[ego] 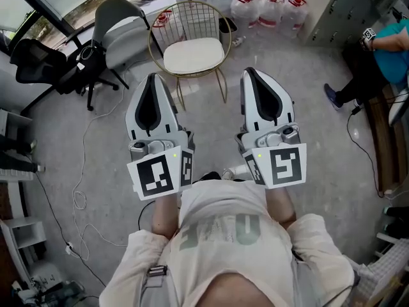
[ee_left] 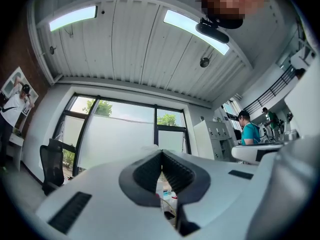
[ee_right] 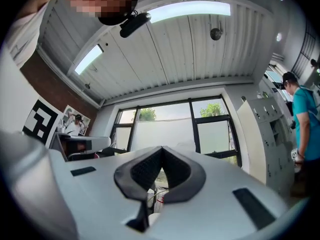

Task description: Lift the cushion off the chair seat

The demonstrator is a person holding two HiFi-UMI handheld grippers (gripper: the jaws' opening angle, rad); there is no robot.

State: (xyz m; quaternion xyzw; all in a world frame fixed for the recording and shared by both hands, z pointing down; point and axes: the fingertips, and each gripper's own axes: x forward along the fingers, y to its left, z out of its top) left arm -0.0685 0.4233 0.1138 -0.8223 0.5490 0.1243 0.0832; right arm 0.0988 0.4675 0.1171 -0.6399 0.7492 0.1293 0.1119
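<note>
Angling slightly upward, left tool [ego: 152,77], right tool [ego: 250,73], jaws together

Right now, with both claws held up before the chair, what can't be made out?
- Cushion: head view, too small to show any ties.
- Chair: gripper views, mostly hidden behind the shut left claw and right claw.
- Person in teal: head view, cut off by right edge.

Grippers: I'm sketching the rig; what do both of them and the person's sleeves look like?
The left gripper and right gripper are white, tapered shells with black ribbed pads. Each carries a cube of black-and-white square markers and a small green light. The person wears a cream short-sleeved shirt.
</note>
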